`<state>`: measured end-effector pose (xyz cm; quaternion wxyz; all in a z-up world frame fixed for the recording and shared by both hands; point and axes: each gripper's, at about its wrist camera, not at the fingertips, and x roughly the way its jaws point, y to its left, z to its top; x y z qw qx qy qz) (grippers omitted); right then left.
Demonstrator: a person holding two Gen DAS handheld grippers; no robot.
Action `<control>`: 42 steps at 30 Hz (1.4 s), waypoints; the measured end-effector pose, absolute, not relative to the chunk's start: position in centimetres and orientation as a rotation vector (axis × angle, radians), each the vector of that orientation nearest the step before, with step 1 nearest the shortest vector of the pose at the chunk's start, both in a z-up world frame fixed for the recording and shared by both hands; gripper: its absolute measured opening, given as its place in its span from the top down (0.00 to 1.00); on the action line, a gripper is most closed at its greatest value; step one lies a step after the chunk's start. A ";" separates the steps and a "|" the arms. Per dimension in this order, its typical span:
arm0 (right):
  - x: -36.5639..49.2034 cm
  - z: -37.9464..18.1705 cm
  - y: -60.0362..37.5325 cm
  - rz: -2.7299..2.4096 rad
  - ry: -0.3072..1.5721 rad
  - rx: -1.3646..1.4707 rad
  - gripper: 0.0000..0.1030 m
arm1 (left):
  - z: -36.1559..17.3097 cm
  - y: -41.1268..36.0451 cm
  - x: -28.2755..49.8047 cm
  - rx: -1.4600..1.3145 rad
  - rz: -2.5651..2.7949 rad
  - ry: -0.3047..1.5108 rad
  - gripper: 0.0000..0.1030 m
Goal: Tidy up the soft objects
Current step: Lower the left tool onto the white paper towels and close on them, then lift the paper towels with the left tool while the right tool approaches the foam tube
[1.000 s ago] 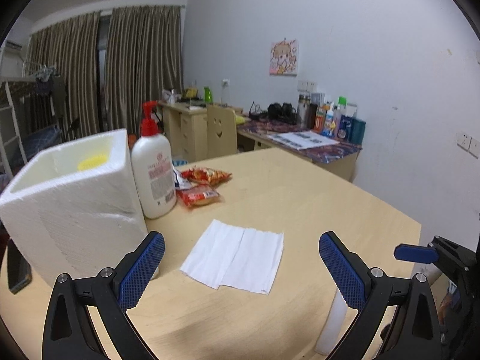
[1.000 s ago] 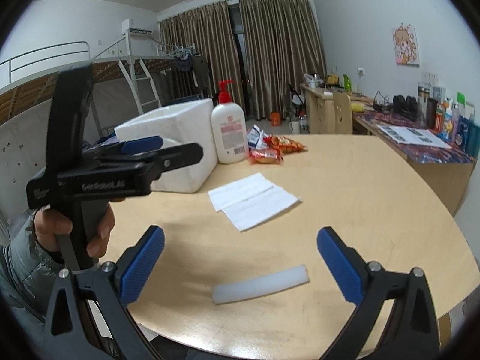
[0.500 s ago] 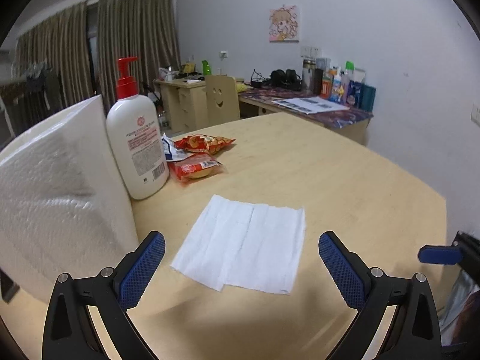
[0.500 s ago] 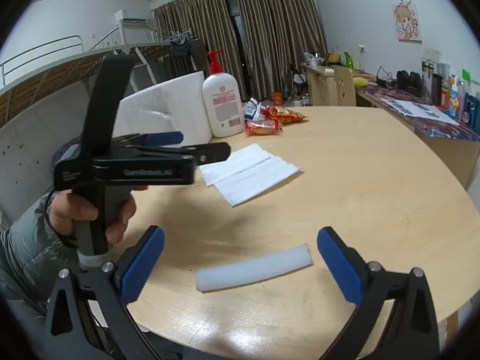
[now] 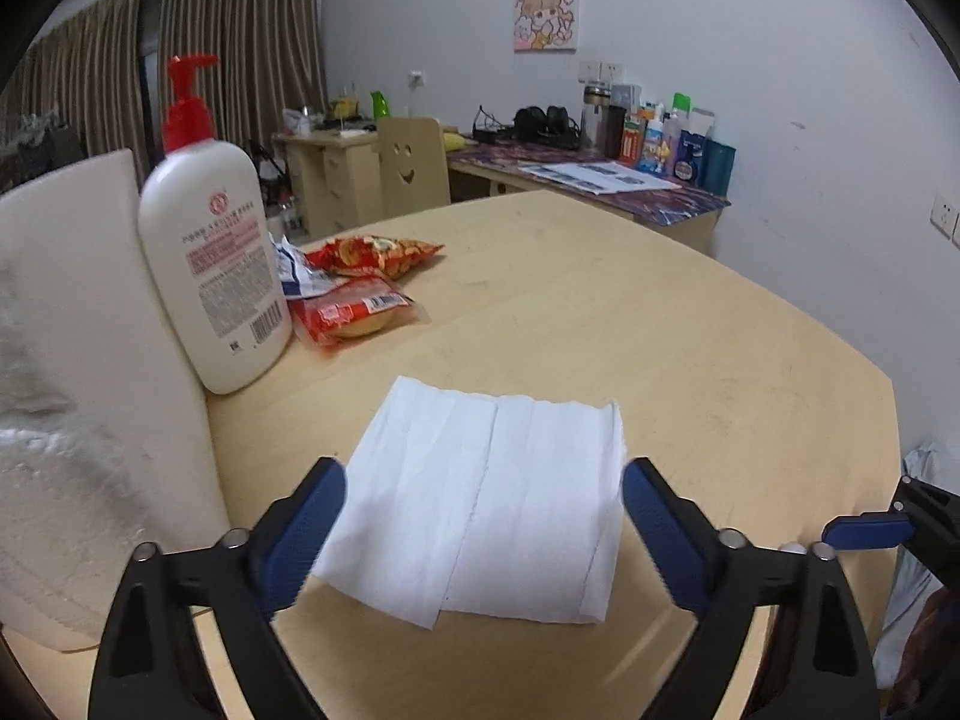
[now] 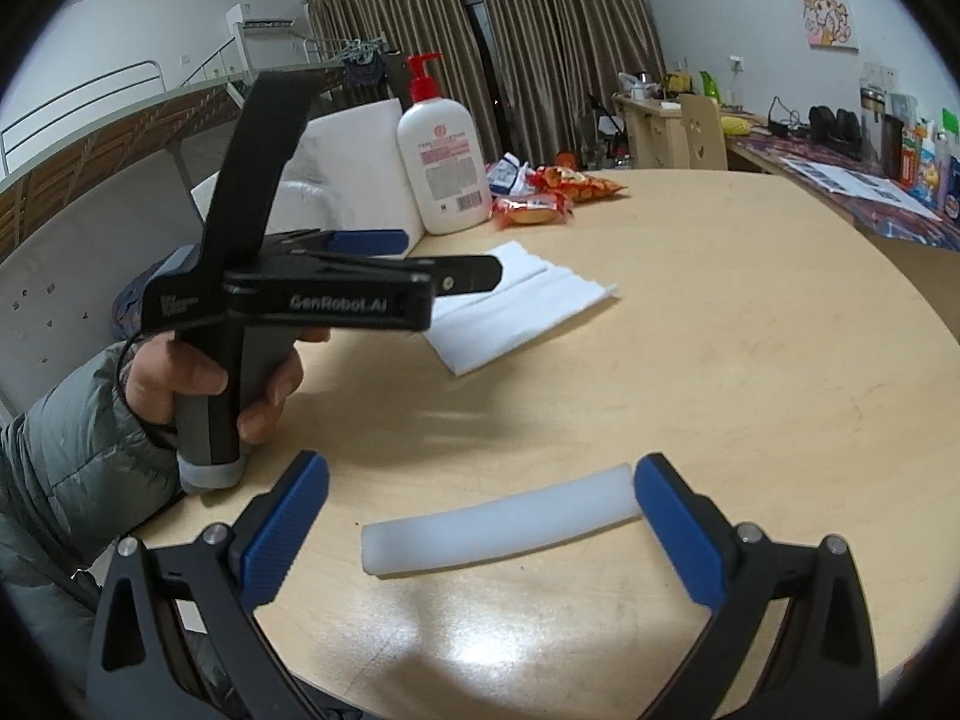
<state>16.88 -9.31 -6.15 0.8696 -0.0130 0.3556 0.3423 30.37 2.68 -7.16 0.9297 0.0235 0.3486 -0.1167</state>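
Both ribbed-padded grippers gape: left gripper (image 5: 483,516) straddles creased tissue (image 5: 480,504), right gripper (image 6: 480,516) a smooth foam strip (image 6: 498,522).

Brown curtains (image 5: 240,48), white wall (image 5: 750,30), cluttered desk (image 5: 600,174)

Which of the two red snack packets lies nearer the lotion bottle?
The red clear-windowed packet beside the lotion bottle; the crinkled orange-red bag lies farther back.

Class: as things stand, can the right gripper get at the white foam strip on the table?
Probably yes: the right gripper is open, the white foam strip lies between its fingers, and nothing blocks the table there.
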 end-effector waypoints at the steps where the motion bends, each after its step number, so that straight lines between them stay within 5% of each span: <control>1: 16.9 -6.1 -9.3 0.718 0.746 -0.026 0.00 | -7.3 2.7 30.6 0.043 -0.244 0.725 0.12; 28: 17.9 -6.4 -9.8 0.701 0.778 -0.091 0.00 | -9.9 1.6 32.8 0.109 -0.224 0.901 0.24; 35: 17.6 -6.7 -9.6 0.691 0.808 -0.123 0.00 | -9.6 0.7 32.2 0.147 -0.261 0.867 0.90; 42: 17.5 -7.4 -8.9 0.667 0.836 -0.186 0.00 | -9.6 1.3 32.1 0.107 -0.267 0.872 0.96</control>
